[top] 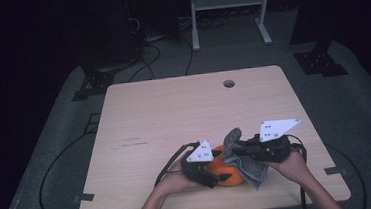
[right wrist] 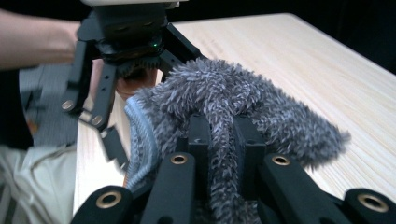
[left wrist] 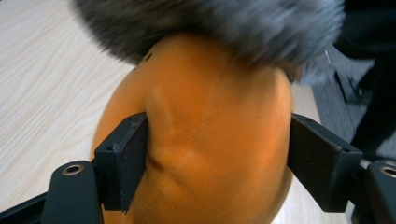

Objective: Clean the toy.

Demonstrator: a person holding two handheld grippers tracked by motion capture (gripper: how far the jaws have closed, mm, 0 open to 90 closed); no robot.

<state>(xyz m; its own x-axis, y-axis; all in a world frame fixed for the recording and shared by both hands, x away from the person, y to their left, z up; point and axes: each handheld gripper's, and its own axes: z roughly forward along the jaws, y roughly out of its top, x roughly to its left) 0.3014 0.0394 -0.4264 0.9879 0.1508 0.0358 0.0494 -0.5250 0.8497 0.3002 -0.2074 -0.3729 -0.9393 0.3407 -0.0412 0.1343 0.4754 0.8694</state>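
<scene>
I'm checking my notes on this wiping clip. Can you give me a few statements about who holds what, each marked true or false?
1. The left gripper has its jaws closed on the orange object. True.
2. The right gripper is open and holds nothing. False: its jaws pinch the grey cloth.
3. The grey cloth lies over the top of the orange object. True.
4. The work goes on at the far edge of the table. False: it is at the near edge, by the person.

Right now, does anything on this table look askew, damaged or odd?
Nothing spilled or broken. The soft orange rounded object is dented where the left gripper squeezes it, and the fuzzy grey cloth pinched by the right gripper drapes over it.
</scene>
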